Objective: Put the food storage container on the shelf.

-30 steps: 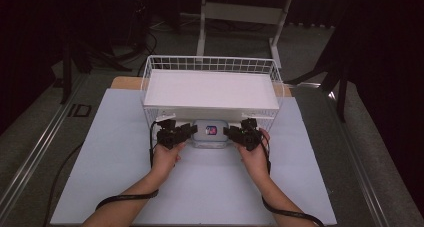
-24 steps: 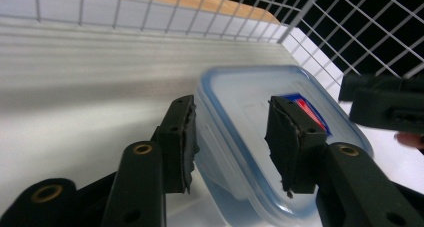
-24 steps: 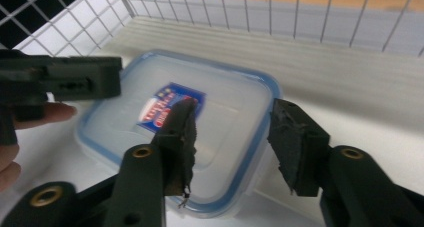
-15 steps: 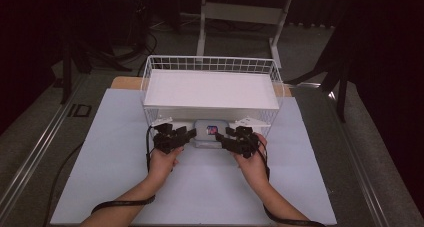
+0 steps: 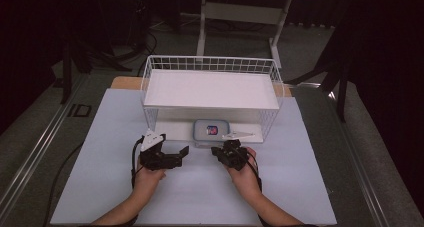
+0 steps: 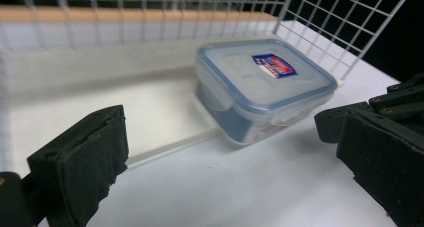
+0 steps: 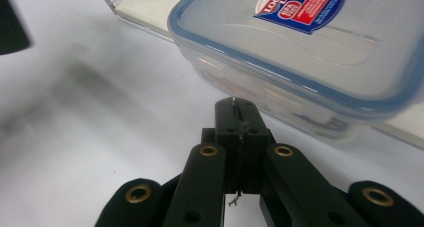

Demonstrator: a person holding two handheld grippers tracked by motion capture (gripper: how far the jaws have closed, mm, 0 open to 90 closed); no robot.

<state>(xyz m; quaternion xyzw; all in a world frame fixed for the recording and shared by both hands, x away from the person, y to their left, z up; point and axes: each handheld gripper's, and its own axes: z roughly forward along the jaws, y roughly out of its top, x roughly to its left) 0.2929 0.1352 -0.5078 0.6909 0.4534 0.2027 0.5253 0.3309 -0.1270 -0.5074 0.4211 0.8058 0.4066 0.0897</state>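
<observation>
A clear rectangular plastic food box with a blue-rimmed lid (image 5: 212, 130) rests on the bottom tray of a white wire rack (image 5: 210, 67) on the desk (image 5: 100, 187), its long side running nine to three. The left tool (image 5: 184, 150), whose jaws have just opened wide and hold nothing, sits at seven o'clock from the box. The right tool (image 5: 216, 150), whose jaws have just closed empty, sits nearer, at six. The right gripper view shows its tip almost at the box wall (image 7: 280, 94); the left gripper view shows the rack's mesh (image 6: 345, 27) behind.

The container's lid (image 7: 320, 42) has a blue and red sticker (image 7: 300, 2) that looks like "LOCK", cut off at the edge; the small print's too blurry.
</observation>
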